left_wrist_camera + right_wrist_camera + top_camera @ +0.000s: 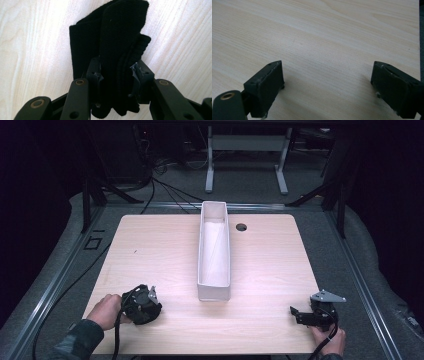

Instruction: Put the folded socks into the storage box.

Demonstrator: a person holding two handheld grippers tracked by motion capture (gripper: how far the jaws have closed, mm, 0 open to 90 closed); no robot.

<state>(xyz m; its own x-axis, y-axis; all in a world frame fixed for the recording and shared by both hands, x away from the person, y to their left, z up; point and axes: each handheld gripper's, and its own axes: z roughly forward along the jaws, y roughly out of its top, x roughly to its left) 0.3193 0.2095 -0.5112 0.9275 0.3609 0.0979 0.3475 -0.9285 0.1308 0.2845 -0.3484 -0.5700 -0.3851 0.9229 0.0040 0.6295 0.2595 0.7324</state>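
Near edge: left gripper [141, 304] at table's front-left, jaws clamped on a folded black cloth [117, 50], cloth hangs just over the wood. Right gripper [315, 312] at front-right corner, jaws spread wide w/ nothing between, low over bare tabletop. Table [150, 250] is pale wood grain, rounded corners. Mid-table: long narrow white bin [214, 252] running front to back, looks empty. Cable hole [241, 227] just right of bin's far end. Beyond: grey carpet floor, loose black cables, white desk-frame legs [246, 162], rest of rm dark.
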